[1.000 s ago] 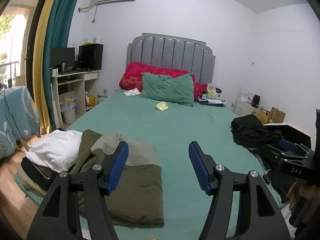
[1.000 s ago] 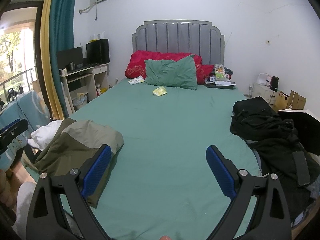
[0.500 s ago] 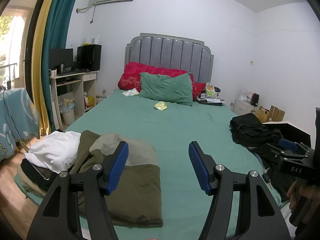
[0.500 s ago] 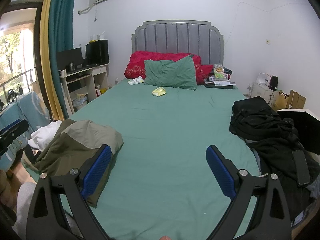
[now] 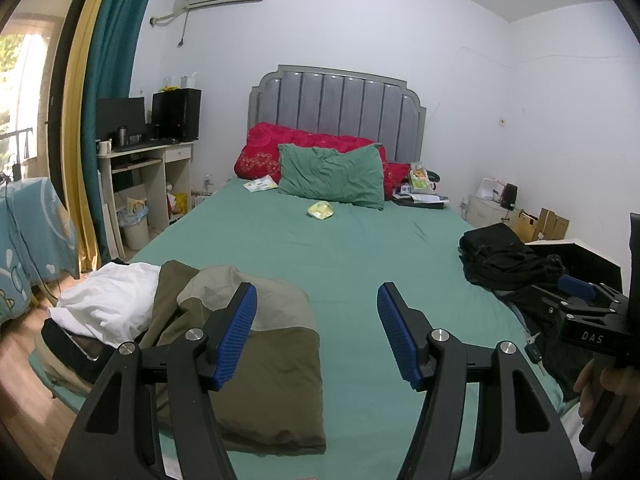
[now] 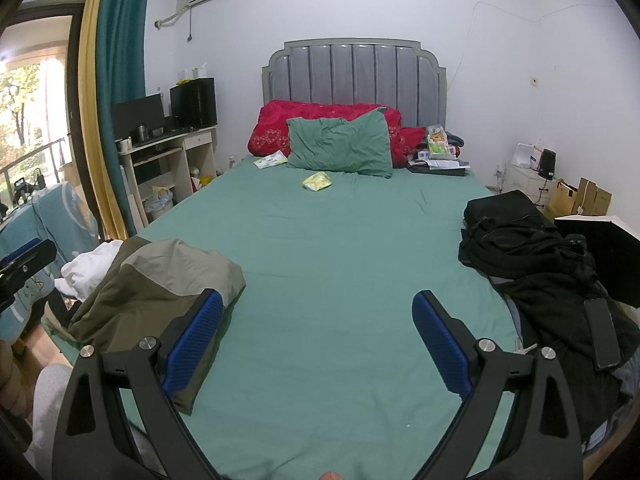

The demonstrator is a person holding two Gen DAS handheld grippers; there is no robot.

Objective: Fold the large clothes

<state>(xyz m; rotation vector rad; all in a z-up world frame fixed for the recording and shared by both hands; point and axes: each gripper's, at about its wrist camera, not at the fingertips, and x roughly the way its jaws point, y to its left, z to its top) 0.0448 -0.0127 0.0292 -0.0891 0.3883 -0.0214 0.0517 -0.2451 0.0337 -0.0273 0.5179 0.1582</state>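
Observation:
A folded olive and khaki garment (image 5: 264, 364) lies at the near left of the green bed (image 5: 360, 256); it also shows in the right wrist view (image 6: 160, 284). A white garment (image 5: 108, 304) lies beside it at the left edge. A heap of black clothes (image 6: 532, 248) lies at the bed's right edge. My left gripper (image 5: 316, 308) is open and empty, above the bed just right of the olive garment. My right gripper (image 6: 316, 316) is open and empty over the bare sheet. The right gripper also shows at the far right of the left wrist view (image 5: 588, 300).
A green pillow (image 5: 332, 176) and red pillows (image 5: 264, 152) lie at the headboard. A small yellow packet (image 5: 320, 210) lies on the sheet. A phone (image 6: 604, 332) rests on the black clothes. A desk (image 5: 148, 172) stands left, boxes (image 6: 580, 196) right.
Both views have shifted only slightly. Both grippers stay open and empty, and the clothes have not moved.

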